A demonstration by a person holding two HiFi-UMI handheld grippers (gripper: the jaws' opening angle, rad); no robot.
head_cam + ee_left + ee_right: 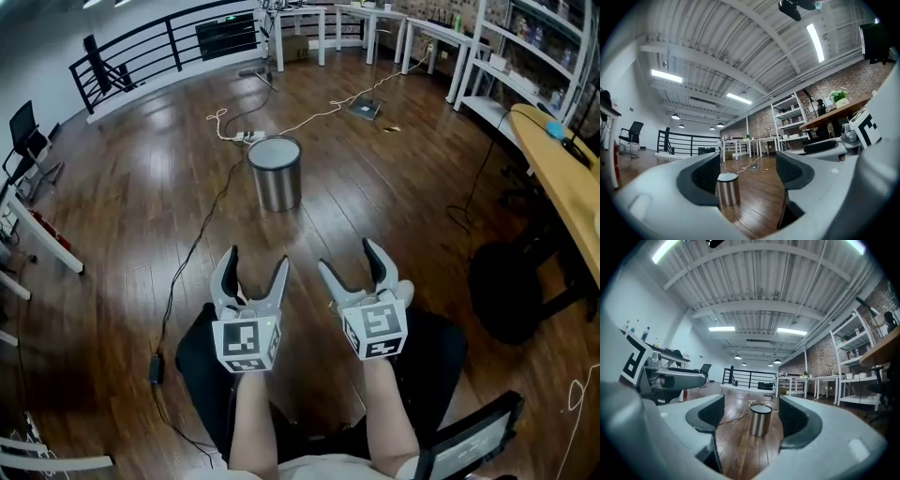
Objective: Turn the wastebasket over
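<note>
Left gripper [251, 272] and right gripper [354, 262] spread, empty, well apart from wastebasket [275, 174]. Risk: smooth metal wall may slip mid-flip, hitting power strip [251, 137] behind.

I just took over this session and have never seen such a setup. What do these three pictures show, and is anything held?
No robot here: a person holds a two-jaw gripper in each hand. The head view looks down from a camera on their head at the left gripper and right gripper, over a wooden floor. The other two pictures come from cameras riding on each gripper, looking out between its jaws. Both pairs of jaws stand apart, so nothing is held. The round metal wastebasket stands on the floor ahead, clear of both grippers, a white cable lying beyond it.
</note>
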